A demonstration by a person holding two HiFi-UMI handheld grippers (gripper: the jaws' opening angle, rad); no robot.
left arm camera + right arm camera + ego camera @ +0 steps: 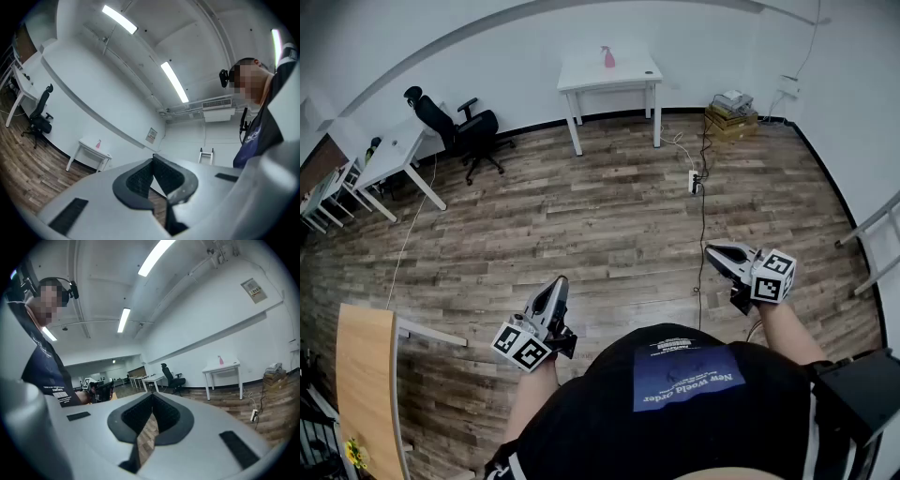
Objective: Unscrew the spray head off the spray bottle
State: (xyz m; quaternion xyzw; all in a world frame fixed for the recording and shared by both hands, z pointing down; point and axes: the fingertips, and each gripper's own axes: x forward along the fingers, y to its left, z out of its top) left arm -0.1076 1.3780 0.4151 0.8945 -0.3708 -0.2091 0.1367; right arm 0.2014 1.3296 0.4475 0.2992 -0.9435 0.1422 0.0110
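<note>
While the pink spray bottle (608, 57) stands on the far desk (628, 75), well apart, the left claw (558, 283) and right claw (712, 250) are pressed together, empty; unscrewing looks not yet begun.

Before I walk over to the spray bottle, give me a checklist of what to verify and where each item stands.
1. Bottle located: ok. The spray bottle stands upright on the white table by the far wall.
2. Bottle within reach: not ok. The table is across the room.
3. Left gripper free: ok. Its jaws are together with nothing between them.
4. Right gripper free: ok. Its jaws are together and empty.
5. Jaws ready to take the bottle: not ok. Both are shut.
6. Walkway: ok if you probably keep left. A cable and power strip lie on the floor to the right.
</note>
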